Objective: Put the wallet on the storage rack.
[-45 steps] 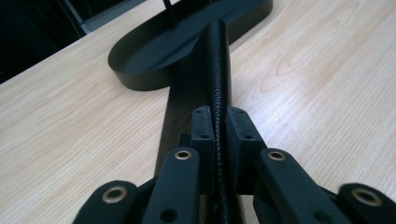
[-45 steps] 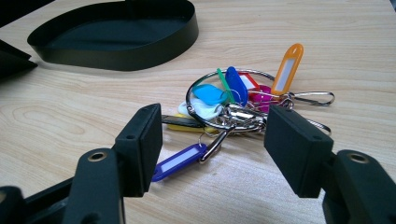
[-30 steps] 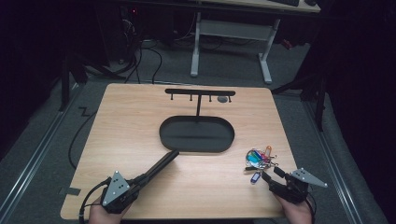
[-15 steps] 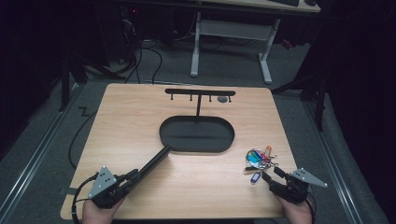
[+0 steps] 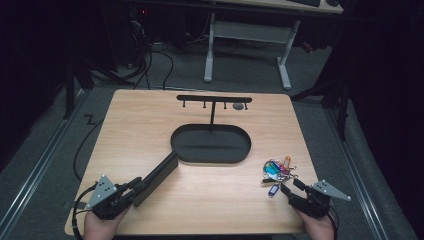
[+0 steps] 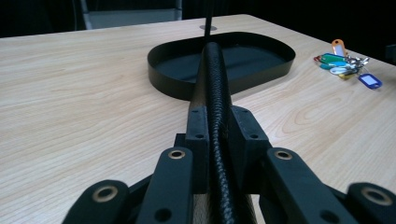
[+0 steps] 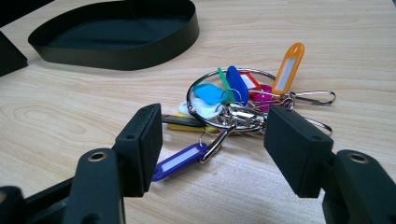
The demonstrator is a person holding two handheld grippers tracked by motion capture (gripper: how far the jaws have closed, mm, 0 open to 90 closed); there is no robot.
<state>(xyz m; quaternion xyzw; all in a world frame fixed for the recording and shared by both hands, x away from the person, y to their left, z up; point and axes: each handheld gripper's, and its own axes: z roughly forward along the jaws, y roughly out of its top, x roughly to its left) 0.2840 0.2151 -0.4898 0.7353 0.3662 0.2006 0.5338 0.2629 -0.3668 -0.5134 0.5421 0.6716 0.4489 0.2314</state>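
A long black object with a textured edge (image 5: 156, 176) lies on the wooden table, its far end by the rim of an oval black tray (image 5: 247, 146). My left gripper (image 5: 135, 188) has its pads on either side of the near end (image 6: 217, 93). Its jaws have just been opening, with the object still between them and no gap showing. A bunch of keys with coloured tags (image 5: 278, 170) lies right of the tray. My right gripper (image 5: 288, 190) sits just short of it. In the right gripper view, the right gripper (image 7: 212, 140) stands open around the nearest tags of the key bunch (image 7: 233, 100) without touching them.
A black T-shaped rack with small hooks (image 5: 214, 99) rises from behind the tray. The tray wall (image 6: 173, 84) is low and dark (image 7: 140, 46). Desk legs and cables stand on the floor beyond the table's far edge. Bare wood lies at the left.
My left hand has moved left along the near edge, taking the long black object with it. The right hand and the keys have stayed where they were.
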